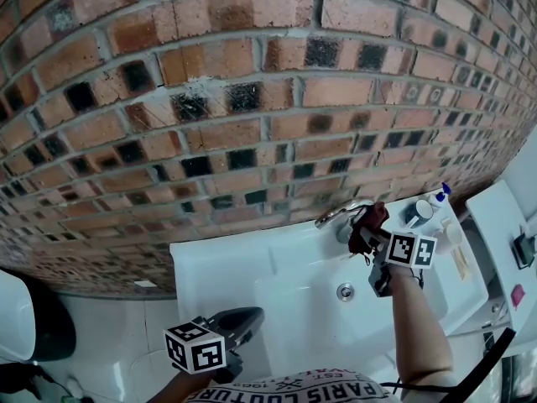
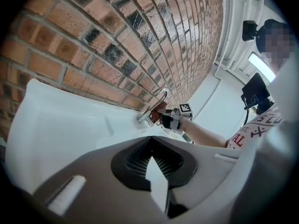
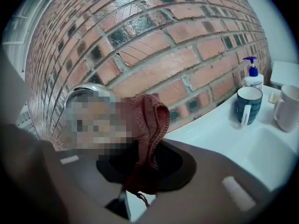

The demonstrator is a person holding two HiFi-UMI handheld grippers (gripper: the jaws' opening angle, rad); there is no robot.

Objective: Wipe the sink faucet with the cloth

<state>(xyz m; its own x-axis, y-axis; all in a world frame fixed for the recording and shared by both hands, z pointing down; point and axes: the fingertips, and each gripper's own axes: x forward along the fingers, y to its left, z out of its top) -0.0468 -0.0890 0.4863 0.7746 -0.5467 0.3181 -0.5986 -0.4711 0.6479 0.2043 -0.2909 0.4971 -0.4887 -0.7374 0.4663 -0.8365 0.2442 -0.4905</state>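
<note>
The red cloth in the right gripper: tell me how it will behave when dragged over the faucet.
The cloth is probably floppy: it droops in folds from the right gripper, whose jaws are shut on it. Its ribbed knit likely drags rather than slips on the faucet. The loose thread at its lower edge might snag.

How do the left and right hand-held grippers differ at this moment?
The right hand-held gripper is shut on the red cloth; the left hand-held gripper is shut on nothing. The right one is up at the faucet by the brick wall; the left one is low, near the front of the sink, away from the faucet. Both have jaws together.
</note>
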